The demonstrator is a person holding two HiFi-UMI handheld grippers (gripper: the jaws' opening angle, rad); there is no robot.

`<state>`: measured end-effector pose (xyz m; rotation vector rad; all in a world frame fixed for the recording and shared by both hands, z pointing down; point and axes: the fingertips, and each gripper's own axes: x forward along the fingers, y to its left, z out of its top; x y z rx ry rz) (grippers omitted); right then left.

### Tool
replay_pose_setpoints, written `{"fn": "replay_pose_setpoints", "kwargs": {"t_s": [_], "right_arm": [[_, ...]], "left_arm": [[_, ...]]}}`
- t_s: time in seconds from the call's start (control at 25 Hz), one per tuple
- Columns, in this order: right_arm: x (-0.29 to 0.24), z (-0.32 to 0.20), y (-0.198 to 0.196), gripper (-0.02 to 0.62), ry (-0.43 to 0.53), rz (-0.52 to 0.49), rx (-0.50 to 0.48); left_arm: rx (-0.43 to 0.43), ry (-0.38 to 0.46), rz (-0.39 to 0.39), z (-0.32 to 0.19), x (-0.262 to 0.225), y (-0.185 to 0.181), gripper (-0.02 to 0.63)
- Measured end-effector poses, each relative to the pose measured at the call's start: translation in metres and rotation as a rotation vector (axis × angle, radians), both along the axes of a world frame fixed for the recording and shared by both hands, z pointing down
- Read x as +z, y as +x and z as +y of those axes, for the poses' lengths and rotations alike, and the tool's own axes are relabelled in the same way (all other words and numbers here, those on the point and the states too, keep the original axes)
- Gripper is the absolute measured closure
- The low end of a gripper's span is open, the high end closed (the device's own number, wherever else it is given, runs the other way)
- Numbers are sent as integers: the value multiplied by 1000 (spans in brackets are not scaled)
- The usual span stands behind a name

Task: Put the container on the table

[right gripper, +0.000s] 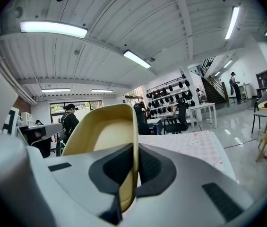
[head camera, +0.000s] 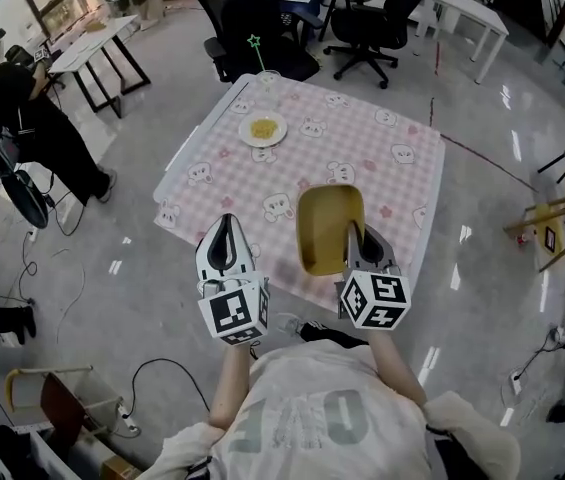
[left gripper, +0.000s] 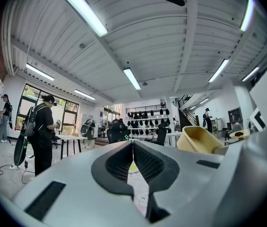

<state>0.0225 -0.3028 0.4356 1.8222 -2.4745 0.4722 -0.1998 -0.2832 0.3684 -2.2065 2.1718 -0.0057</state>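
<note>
Glossy grey floor fills the head view, with a table (head camera: 417,183) under a pink checked cloth in the middle. A plate (head camera: 263,129) of food sits on its far half, and a glass (head camera: 268,78) stands near its far edge. Black office chairs (head camera: 262,18) stand beyond it, and a person (head camera: 22,118) stands at the left. The right gripper (head camera: 354,232) pinches the rim of a yellow container (head camera: 327,223), held over the table's near edge. The left gripper (head camera: 228,220) is just beside it, also at the near edge.

From the left gripper view, the left gripper (left gripper: 132,144) has its jaws together with nothing between them. The container (left gripper: 199,138) shows to the right.

From the right gripper view, the right gripper (right gripper: 135,148) is clamped on the container's (right gripper: 102,134) side wall, one pad inside and one outside. The table (right gripper: 194,145) lies beyond it.
</note>
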Motion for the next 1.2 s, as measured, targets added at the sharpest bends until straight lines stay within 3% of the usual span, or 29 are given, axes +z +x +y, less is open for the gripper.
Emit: {"fn": "replay_pose_setpoints", "kwargs": {"t_s": [0.16, 0.84, 1.2], "right_arm": [[9, -23, -2, 565, -55, 8, -2], [117, -137, -16, 565, -486, 42, -35], [161, -152, -28, 565, -620, 116, -80]], "left_arm": [[-6, -11, -30, -1, 4, -4, 578], [-12, -57, -30, -26, 21, -7, 578], [-14, -74, -34, -35, 27, -11, 578]]}}
